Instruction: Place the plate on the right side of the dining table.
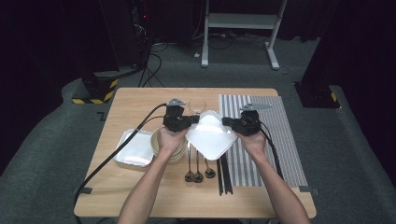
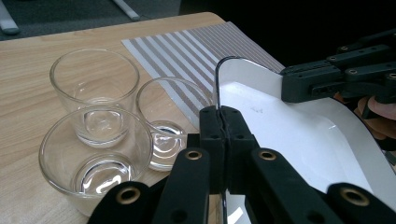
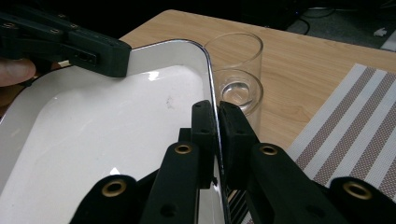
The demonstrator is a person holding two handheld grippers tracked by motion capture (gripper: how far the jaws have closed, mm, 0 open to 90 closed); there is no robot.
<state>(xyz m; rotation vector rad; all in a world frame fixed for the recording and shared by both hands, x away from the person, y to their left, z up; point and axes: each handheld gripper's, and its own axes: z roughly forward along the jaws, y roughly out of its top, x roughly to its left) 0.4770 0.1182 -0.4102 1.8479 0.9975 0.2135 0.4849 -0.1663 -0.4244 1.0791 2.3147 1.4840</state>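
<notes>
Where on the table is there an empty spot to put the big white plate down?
The grey striped placemat lies bare, right of the black chopsticks. Bare wood also runs along the wooden table's near edge. It is crowded around the clear glasses, beige bowls, dark spoons and small white tray.

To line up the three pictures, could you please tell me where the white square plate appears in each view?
High view: white square plate at table centre, held between both tongs.
Left gripper view: right half, rim clamped by the left tongs.
Right gripper view: left half, rim clamped by the right tongs.
Shared landmark: the striped placemat, beside the plate.
</notes>
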